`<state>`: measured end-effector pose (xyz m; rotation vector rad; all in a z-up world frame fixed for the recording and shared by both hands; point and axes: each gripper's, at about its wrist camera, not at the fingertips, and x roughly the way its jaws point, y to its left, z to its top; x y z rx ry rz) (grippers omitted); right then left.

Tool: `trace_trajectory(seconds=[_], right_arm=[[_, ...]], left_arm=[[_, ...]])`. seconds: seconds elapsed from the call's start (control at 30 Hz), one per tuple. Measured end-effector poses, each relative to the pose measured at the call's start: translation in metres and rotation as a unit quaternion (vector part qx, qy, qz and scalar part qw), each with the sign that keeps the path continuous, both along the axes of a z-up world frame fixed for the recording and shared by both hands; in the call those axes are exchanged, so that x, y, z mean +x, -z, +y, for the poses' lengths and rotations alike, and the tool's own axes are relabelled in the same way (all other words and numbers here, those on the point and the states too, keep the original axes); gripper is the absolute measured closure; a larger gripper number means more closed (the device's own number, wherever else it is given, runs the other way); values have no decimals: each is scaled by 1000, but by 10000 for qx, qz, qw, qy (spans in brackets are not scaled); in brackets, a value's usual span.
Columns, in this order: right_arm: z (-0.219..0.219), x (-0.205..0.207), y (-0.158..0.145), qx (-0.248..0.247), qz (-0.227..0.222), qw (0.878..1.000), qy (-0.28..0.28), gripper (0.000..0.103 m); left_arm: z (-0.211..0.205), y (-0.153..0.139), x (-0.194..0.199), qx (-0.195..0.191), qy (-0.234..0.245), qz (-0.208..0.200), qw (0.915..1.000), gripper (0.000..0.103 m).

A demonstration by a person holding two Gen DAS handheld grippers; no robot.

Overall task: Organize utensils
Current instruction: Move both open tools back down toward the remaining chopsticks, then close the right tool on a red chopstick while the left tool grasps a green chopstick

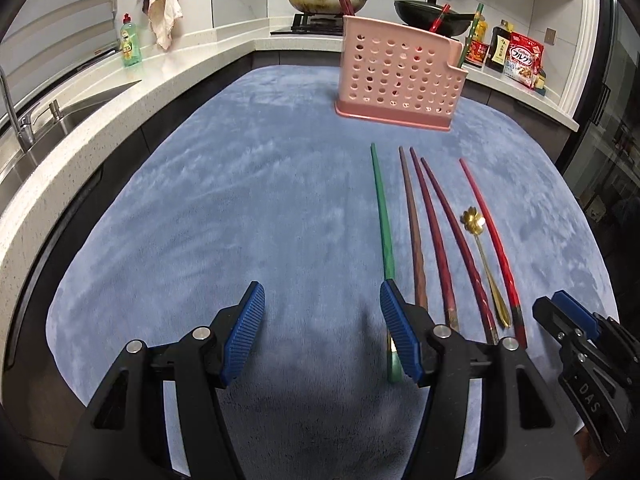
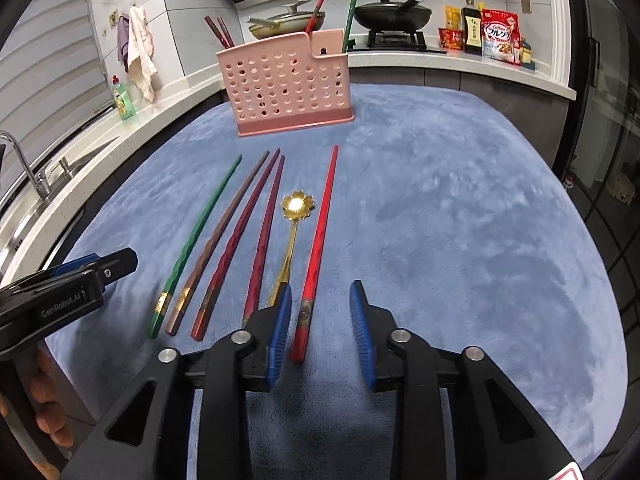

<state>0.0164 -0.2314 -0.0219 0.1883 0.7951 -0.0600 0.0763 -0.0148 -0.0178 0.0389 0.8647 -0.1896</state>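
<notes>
Several chopsticks lie side by side on the blue cloth [image 2: 440,240]: a green one [image 2: 196,240], a brown one [image 2: 224,232], two dark red ones [image 2: 244,236] and a bright red one [image 2: 320,240]. A gold flower-bowled spoon [image 2: 296,208] lies among them. My right gripper [image 2: 320,300] is open with the bright red chopstick's thick end between its fingers. My left gripper [image 1: 322,300] is open and empty, just left of the green chopstick [image 1: 382,216]. The pink perforated holder [image 2: 288,84] stands at the far side and holds several chopsticks.
A white counter [image 1: 80,120] with a sink [image 1: 52,120] and a green soap bottle [image 1: 130,42] runs along the left. Pans on a stove [image 2: 392,12] and food packets [image 2: 498,36] stand on the far counter. The cloth's edge is near me.
</notes>
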Motion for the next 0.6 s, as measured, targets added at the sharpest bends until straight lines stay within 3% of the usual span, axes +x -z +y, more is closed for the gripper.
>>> trace_trajectory(seconds=[0.4,0.6], right_arm=[[6,5,14,72,195,9998,-80,90],[6,6,18,86,214,9997,-127,90]], left_arm=[[-2,7,-2,29,44,106,9999,46],[-3,9,-3,-6,59,160,9999,46]])
